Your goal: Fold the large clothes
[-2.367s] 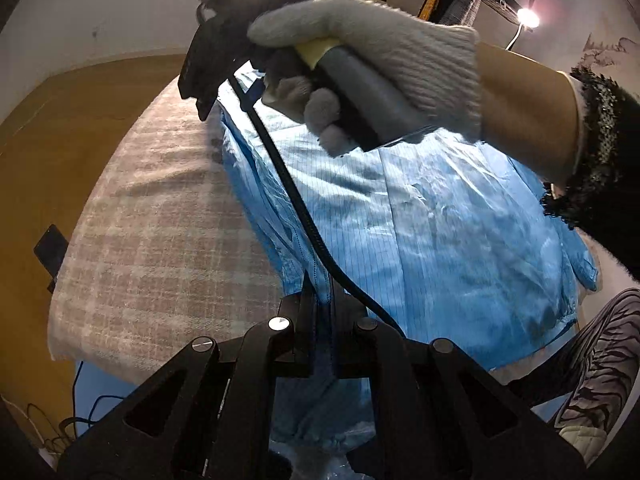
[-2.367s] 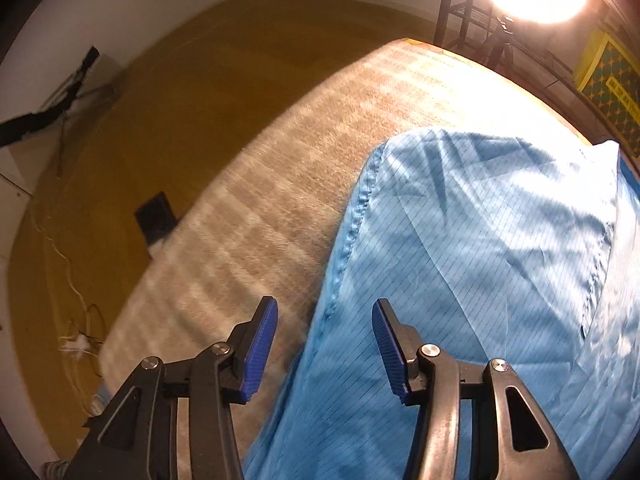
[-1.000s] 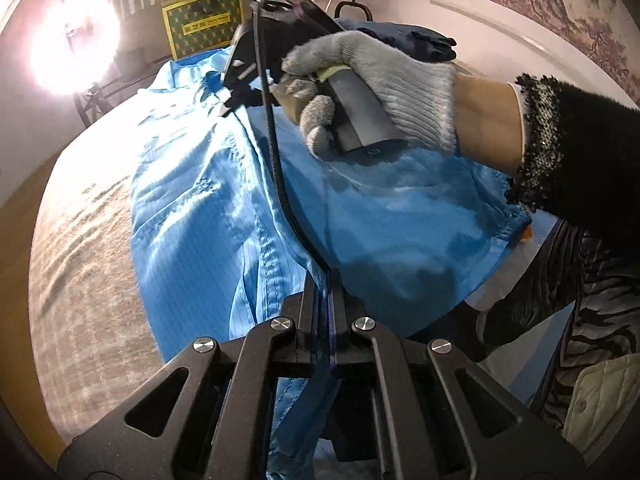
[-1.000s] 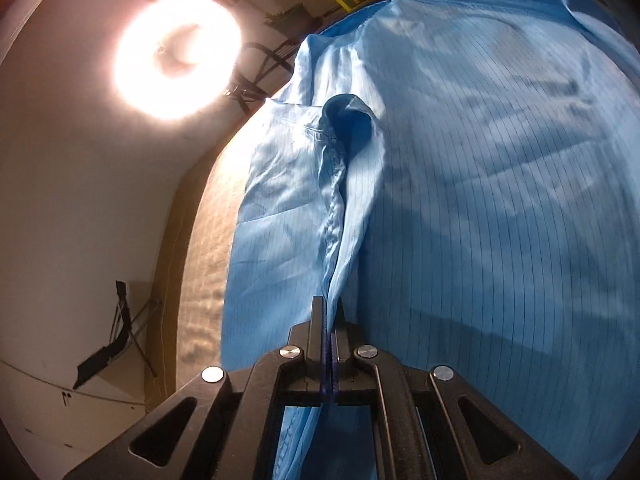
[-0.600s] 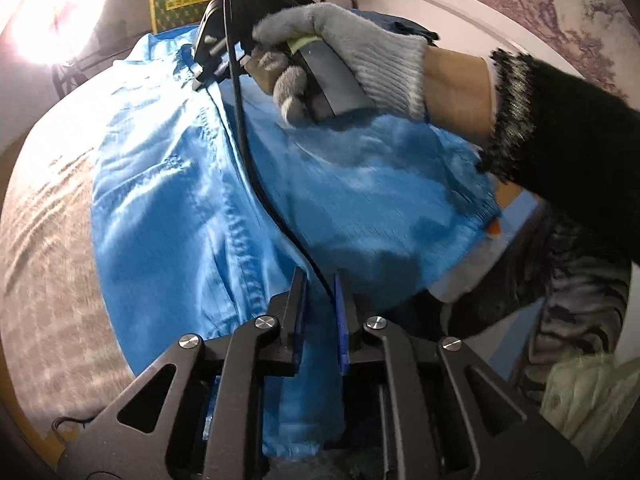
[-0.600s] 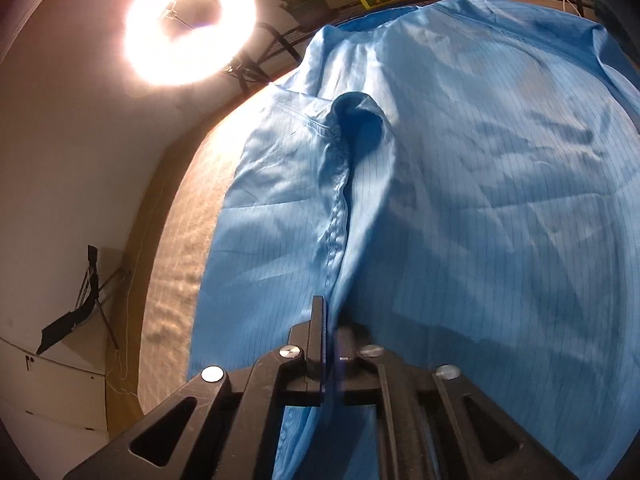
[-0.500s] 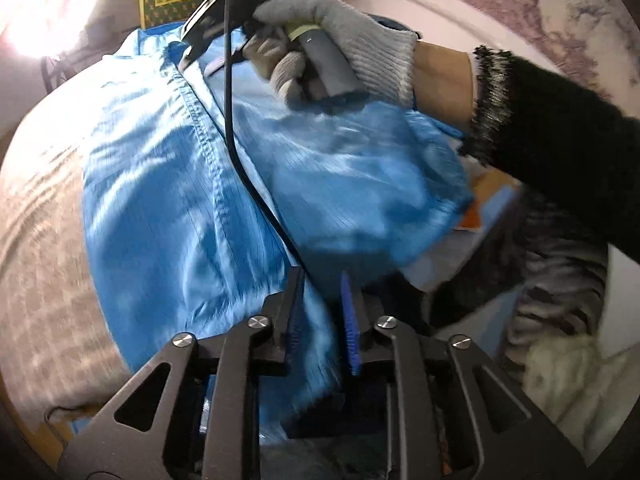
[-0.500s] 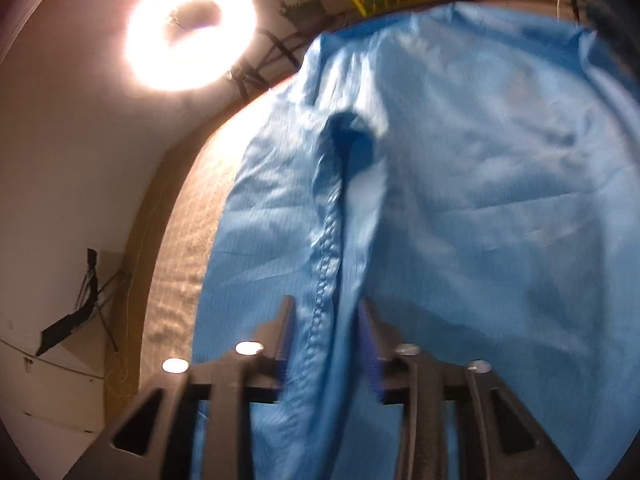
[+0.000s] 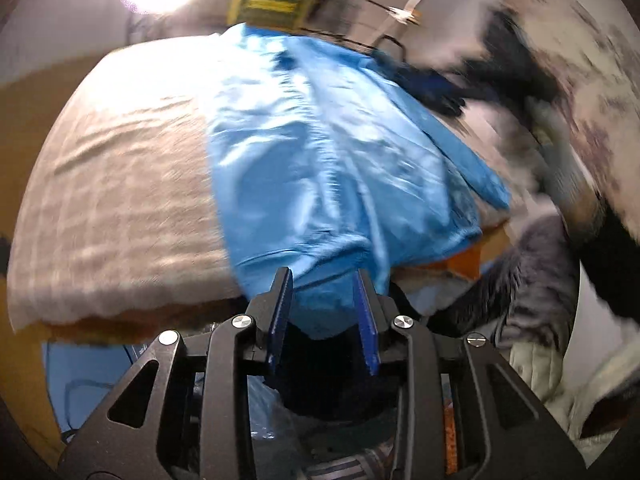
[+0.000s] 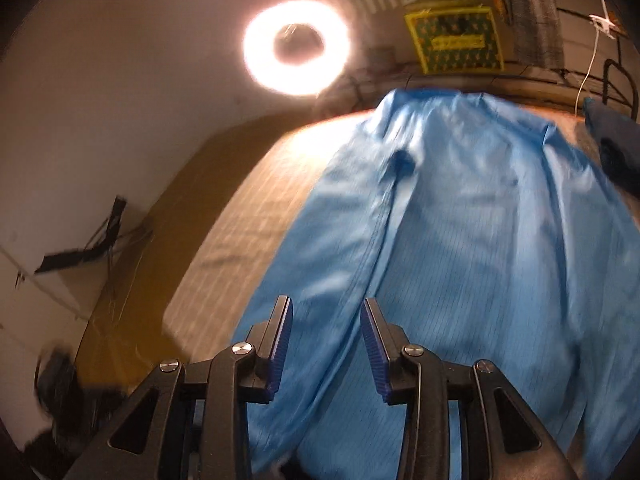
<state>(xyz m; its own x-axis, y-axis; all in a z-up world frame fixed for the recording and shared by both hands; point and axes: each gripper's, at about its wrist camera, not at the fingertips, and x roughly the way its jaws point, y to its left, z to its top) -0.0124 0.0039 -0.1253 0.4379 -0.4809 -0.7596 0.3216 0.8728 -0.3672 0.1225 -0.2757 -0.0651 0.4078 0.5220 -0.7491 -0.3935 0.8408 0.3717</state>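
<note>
A large light-blue garment (image 9: pixel 320 152) lies spread on a bed with a beige checked cover (image 9: pixel 120 200), its hem hanging over the near edge. My left gripper (image 9: pixel 321 276) hovers just off that hem. Its jaws are opening, and the blue pads (image 9: pixel 280 312) press on nothing. In the right wrist view the garment (image 10: pixel 480 220) shows a long seam fold running toward my right gripper (image 10: pixel 327 304), which stands open above the cloth and holds nothing. A blurred dark sleeve (image 9: pixel 608 260) crosses the right side of the left wrist view.
A ring light (image 10: pixel 296 48) glares beyond the bed's far end, beside a yellow-green sign (image 10: pixel 456 40). A dark blue cloth (image 10: pixel 612 140) lies at the bed's far right. The yellow-brown floor (image 10: pixel 168 216) lies left of the bed. The person's patterned clothing (image 9: pixel 520 280) is close at the right.
Both grippers were shut on the blue garment's folded edge; both have let go and drawn back. The gloved hand over the garment has swung off to the right.
</note>
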